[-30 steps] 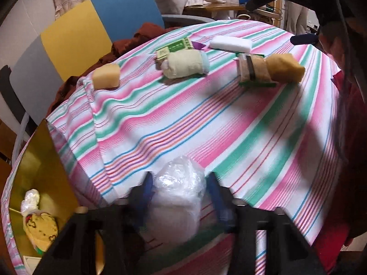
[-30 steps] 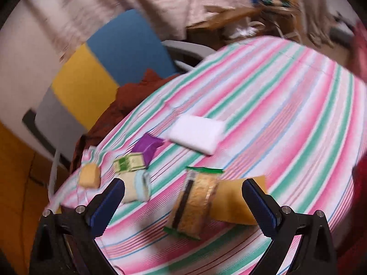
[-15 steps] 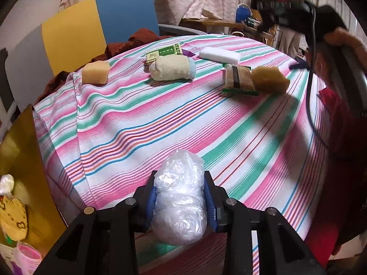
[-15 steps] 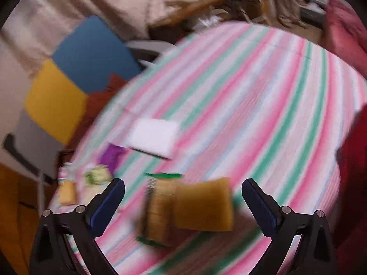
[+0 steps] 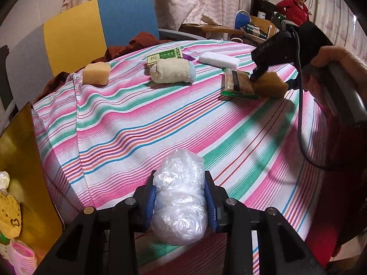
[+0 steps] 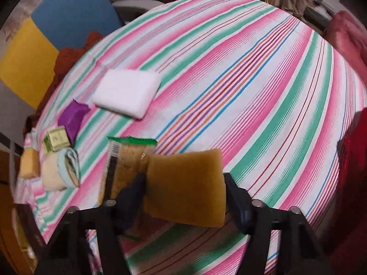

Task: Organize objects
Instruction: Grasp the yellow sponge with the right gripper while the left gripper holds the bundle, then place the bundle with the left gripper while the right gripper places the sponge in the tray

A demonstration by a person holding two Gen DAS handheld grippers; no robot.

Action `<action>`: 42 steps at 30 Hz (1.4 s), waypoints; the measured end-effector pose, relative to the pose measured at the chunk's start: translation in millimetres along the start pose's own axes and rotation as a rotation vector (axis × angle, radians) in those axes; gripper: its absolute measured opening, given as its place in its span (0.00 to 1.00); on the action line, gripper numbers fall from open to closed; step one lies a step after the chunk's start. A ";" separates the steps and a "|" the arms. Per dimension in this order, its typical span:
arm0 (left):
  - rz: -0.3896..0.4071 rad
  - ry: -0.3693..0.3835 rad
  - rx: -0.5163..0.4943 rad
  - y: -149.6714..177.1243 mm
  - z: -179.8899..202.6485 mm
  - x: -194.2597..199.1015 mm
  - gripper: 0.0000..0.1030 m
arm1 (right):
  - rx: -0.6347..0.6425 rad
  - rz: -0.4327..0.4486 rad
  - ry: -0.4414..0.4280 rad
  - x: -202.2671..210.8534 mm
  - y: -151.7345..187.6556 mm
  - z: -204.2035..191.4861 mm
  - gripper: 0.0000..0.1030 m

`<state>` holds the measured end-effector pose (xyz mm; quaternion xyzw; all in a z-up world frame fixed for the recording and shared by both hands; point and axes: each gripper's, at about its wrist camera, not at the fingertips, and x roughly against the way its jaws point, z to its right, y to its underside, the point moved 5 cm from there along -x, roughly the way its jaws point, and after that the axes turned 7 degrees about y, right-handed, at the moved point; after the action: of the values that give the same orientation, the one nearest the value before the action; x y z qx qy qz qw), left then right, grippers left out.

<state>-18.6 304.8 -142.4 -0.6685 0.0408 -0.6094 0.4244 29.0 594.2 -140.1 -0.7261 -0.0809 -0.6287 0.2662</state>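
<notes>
While your left gripper (image 5: 181, 202) looks across the striped tablecloth (image 5: 142, 123), its blue-padded fingers are pressed against both sides of a crinkled clear plastic bundle (image 5: 179, 197), which sits at the near edge of the table. Farther off in this view you can count two tan sponges: a pale one (image 5: 96, 73) at the far left, and a darker brown sponge (image 5: 270, 84) at the right, where your right gripper (image 5: 273, 78) reaches in with its fingers on either side of it. Between them lie one rolled cream cloth (image 5: 172, 74), one green box (image 5: 165, 56) with printing too small to read, one white foam block (image 5: 218, 60), and one green-edged packet (image 5: 238, 84) touching the brown sponge. A person in a red jacket (image 5: 294, 8) stands in the background, beside a blue and yellow chair (image 5: 101, 27). From your right wrist view, somewhat blurred, the brown sponge fills the gap between the two fingers; the left finger touches its side, but you cannot tell whether the right one clamps it. The packet shows a barcode, otherwise unreadable. One purple packet (image 6: 73, 116) lies between the white block and the green box.
</notes>
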 end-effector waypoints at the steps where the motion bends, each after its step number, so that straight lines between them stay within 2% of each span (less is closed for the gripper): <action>1: 0.002 0.000 -0.001 0.2 0.1 0.0 0.35 | 0.011 0.008 0.006 1.3 0.7 -1.2 0.61; 3: 0.004 0.000 0.000 0.2 0.2 0.1 0.35 | -0.003 0.017 -0.001 3.1 1.1 1.2 0.59; 7: 0.001 0.000 0.021 -0.8 -0.7 1.3 0.35 | -0.067 0.132 -0.019 25.5 -5.6 14.5 0.59; 12: -0.008 0.010 0.032 0.0 4.8 8.6 0.34 | -0.089 0.215 -0.119 43.9 -9.6 10.0 0.59; 16: 0.013 0.021 0.051 -3.3 7.7 21.9 0.34 | -0.009 0.244 -0.240 55.0 -11.1 -18.1 0.59; 20: 0.085 0.029 0.085 -14.2 4.7 50.2 0.34 | 0.105 0.307 -0.303 74.9 -6.2 -46.1 0.59; 24: 0.146 0.010 0.144 -20.2 -13.5 76.9 0.34 | 0.190 0.276 -0.377 79.8 6.1 -66.7 0.60; 26: 0.171 -0.018 0.182 -20.2 -28.0 90.6 0.34 | 0.241 0.270 -0.375 80.4 13.2 -77.5 0.60; 34: 0.253 -0.169 0.373 -5.8 -113.0 146.7 0.35 | 0.478 0.247 -0.467 107.6 68.3 -140.6 0.60; 39: 0.292 -0.352 0.481 16.4 -174.4 181.0 0.35 | 0.639 0.224 -0.511 119.5 109.1 -201.3 0.60; 42: 0.290 -0.402 0.552 31.8 -204.7 191.2 0.35 | 0.713 0.190 -0.537 121.9 133.8 -238.2 0.60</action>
<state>-129.2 69.3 -33.9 -0.6225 -0.1151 -0.3875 0.6701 -93.8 338.3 -45.6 -0.7305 -0.2914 -0.3238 0.5259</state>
